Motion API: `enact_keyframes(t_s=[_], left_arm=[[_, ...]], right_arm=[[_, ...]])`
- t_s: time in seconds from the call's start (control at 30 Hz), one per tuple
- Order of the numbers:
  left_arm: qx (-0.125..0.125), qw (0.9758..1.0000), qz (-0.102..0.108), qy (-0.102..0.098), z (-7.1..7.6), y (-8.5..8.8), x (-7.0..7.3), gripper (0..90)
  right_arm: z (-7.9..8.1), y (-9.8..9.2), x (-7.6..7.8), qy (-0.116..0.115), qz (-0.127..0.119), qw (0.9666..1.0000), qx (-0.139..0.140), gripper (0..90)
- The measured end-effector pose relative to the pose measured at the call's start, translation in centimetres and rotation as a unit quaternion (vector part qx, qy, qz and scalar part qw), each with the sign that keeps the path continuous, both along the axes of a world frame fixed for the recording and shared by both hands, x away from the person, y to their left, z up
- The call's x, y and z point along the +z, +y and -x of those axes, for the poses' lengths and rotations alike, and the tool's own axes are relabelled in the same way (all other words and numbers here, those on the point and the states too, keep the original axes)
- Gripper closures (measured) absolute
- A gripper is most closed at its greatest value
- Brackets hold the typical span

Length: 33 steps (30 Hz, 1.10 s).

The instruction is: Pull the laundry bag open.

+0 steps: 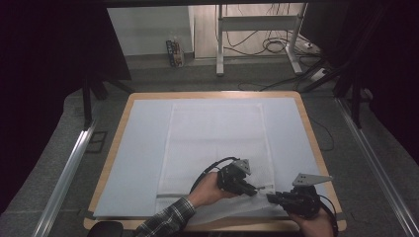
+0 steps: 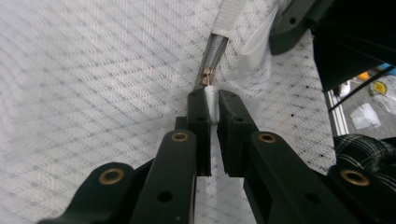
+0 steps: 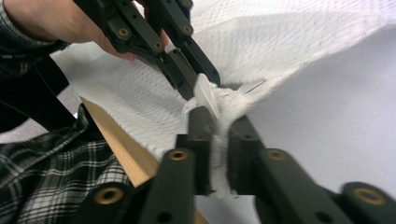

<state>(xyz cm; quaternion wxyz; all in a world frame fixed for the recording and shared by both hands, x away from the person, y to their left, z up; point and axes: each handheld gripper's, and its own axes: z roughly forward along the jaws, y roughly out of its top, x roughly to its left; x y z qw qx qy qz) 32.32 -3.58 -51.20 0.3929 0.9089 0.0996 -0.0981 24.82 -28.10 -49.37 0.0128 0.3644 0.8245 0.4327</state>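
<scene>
Bag (image 1: 212, 143) of white waffled mesh lies flat on your pale mat (image 1: 138, 148); your left gripper (image 2: 212, 105) pinches its white zipper tab, your right gripper (image 3: 217, 122) clamps bunched mesh nearby.

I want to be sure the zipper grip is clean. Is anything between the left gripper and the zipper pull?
Nothing visible: the left gripper has the white zipper pull directly between its pads, and the right gripper pinches the mesh bag beside it.
</scene>
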Motion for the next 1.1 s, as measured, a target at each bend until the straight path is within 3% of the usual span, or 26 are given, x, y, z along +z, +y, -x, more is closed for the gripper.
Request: enact_keyframes(t_s=[0.27,0.47,0.73,0.87,1.1], left_arm=[[-0.004,0.9999,-0.002,-0.012,0.3,-0.2,0.2,84.8],[-0.010,0.9999,-0.003,-0.012,0.3,-0.3,0.1,85.0],[-0.004,0.9999,0.004,-0.015,0.2,-0.1,0.1,85.1],[0.003,0.9998,0.011,-0.016,0.2,0.0,0.2,85.2],[0.002,0.9998,0.014,-0.013,0.3,0.2,0.1,86.5]], right_arm=[[-0.6,-0.5,0.2,0.020,-0.016,0.9993,-0.028,53.7],[-1.9,-0.7,0.0,0.044,-0.019,0.9978,-0.047,50.1],[-3.1,-0.4,0.2,0.062,-0.028,0.9973,-0.029,80.7],[-3.0,-0.3,0.6,0.067,-0.040,0.9965,-0.028,83.3],[-2.9,-0.3,0.7,0.061,-0.032,0.9971,-0.033,84.8]])
